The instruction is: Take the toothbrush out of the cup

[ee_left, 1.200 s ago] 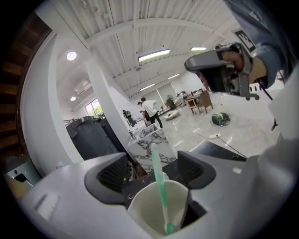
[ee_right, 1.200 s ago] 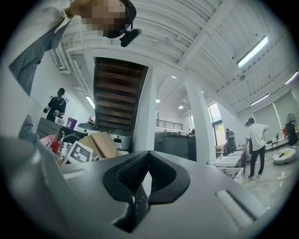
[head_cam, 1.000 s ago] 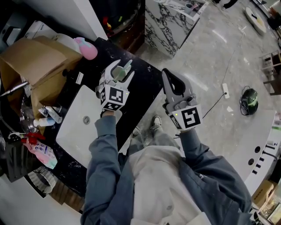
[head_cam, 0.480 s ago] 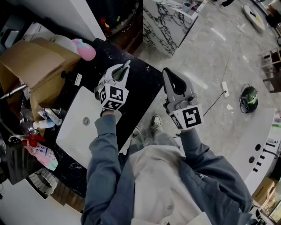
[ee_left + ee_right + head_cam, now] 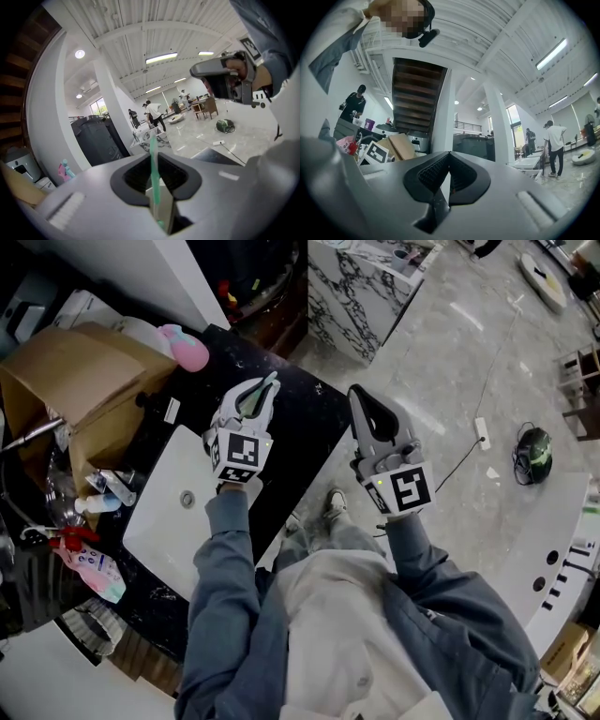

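A thin green toothbrush [image 5: 153,154] stands upright between the jaws of my left gripper [image 5: 157,161], and those jaws are closing with their pads pressed on it. In the head view the left gripper [image 5: 263,386] hangs over the black counter [image 5: 300,442] beside the sink, with the toothbrush [image 5: 250,401] showing green between its fingers. The gripper hides the cup. My right gripper [image 5: 360,396] is held out past the counter's edge over the floor, shut with nothing in it. Its jaws [image 5: 449,158] point slightly upward.
A white sink basin [image 5: 173,517] is set in the counter under my left arm. At the far left are a cardboard box [image 5: 75,371], a pink bottle [image 5: 186,347] and several small tubes [image 5: 105,487]. A marble cabinet [image 5: 361,296] stands beyond the counter.
The left gripper's jaws went from wide open to closed on the green toothbrush, and the gripper shifted slightly. The right gripper has not moved.
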Motion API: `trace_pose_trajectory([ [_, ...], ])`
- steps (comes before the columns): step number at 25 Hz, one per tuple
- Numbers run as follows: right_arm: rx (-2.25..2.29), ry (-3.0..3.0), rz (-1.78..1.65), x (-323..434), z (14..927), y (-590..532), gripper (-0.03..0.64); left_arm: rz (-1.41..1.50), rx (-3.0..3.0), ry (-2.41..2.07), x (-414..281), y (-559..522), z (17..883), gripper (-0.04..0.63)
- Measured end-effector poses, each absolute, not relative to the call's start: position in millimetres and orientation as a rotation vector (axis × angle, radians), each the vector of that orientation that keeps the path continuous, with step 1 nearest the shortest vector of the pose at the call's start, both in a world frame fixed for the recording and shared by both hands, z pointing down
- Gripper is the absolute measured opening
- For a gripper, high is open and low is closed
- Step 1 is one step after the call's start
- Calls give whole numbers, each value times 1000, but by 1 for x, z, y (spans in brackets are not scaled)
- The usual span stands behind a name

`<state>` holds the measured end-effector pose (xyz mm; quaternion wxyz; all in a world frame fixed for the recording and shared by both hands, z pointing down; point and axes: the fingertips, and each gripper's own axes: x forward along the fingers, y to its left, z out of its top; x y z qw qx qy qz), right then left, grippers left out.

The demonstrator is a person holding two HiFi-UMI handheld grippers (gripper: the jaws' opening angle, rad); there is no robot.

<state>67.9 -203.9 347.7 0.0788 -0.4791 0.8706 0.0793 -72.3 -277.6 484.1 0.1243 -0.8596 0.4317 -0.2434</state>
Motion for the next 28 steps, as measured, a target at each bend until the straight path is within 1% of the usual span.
trace_pose_trajectory([
  [7, -1386, 2609, 276, 57, 332, -202, 5, -390, -2502, 1314, -74, -257, 403, 107],
  [13, -1349, 2615, 295, 43, 324, -203, 5, -61, -2479, 1540, -113, -227, 341, 107],
  [18, -1335, 2623, 286, 36, 327, -205, 5, 150, -2369, 1757, -166, -197, 326, 106],
  [28, -1362, 2608, 256, 38, 331, -208, 5, 429, -2255, 1936, -210, -147, 326, 104],
])
